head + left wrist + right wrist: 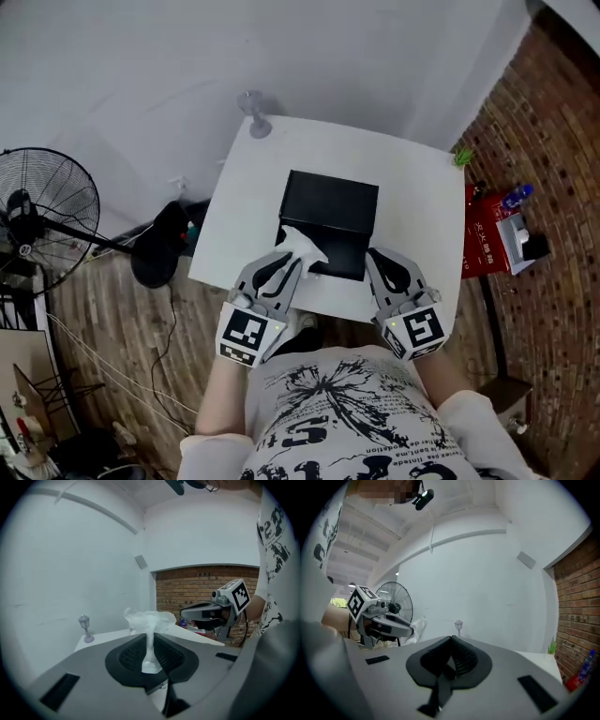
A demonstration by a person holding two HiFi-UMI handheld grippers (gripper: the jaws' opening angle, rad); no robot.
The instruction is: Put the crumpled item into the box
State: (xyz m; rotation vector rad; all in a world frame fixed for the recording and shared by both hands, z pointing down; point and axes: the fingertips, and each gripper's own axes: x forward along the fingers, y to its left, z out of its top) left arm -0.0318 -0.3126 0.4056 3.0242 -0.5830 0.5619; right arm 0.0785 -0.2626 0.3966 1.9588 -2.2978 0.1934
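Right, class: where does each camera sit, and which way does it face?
Head view: head-mounted, looking down at table, box; shows left hand-held gripper, right hand-held gripper.
Left gripper view: on the left one, facing brick wall; jaws hold crumpled item.
Right gripper view: on the right one, facing fan; jaws together, empty.
Shared: lamp ornament in both gripper views.
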